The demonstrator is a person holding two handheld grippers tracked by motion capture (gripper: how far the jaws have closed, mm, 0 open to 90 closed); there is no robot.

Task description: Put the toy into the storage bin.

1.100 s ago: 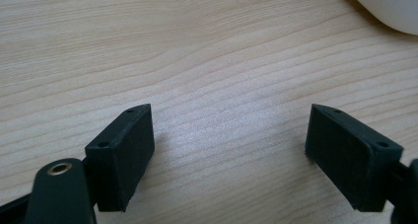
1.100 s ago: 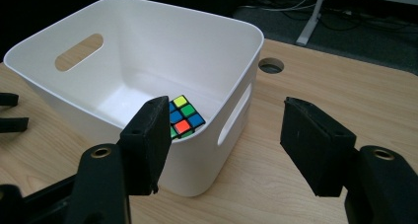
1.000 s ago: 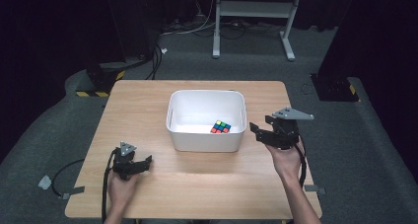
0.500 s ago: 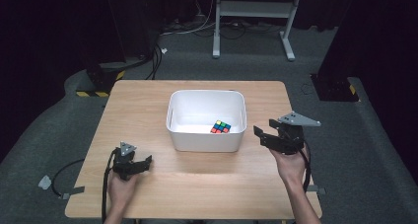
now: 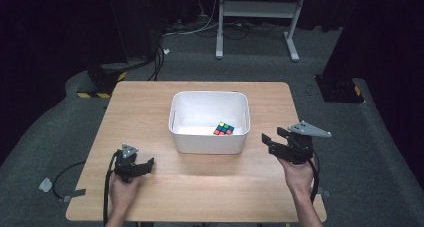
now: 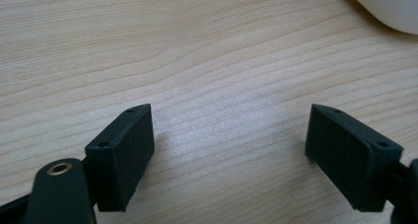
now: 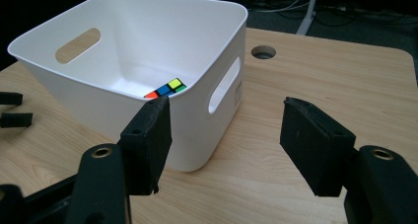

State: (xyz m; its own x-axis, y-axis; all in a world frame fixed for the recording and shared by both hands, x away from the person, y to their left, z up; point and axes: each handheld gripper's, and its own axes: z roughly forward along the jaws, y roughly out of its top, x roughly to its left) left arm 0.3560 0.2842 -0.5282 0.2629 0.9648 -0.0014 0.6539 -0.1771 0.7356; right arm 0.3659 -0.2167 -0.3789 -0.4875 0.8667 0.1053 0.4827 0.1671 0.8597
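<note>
A white plastic bin (image 5: 210,94) stands in the middle of the wooden table (image 5: 210,187). A colourful puzzle cube (image 5: 224,129) lies on its floor near the right front corner. In the right gripper view the cube (image 7: 166,89) peeks over the bin's (image 7: 148,46) rim. My right gripper (image 5: 267,143) hovers just right of the bin and points at its side. Its jaws are apart, open, with nothing between them (image 7: 226,130). My left gripper (image 5: 150,163) rests low at the front left, open over bare wood (image 6: 229,150).
The bin has handle slots (image 7: 224,84) in its end walls. A round cable hole (image 7: 263,52) sits in the table behind the bin. A metal stand (image 5: 255,17) and cables lie on the dark floor beyond the table.
My right gripper has drifted a little to the right and toward the table's near edge, away from the bin and lower. The left gripper has stayed put.
</note>
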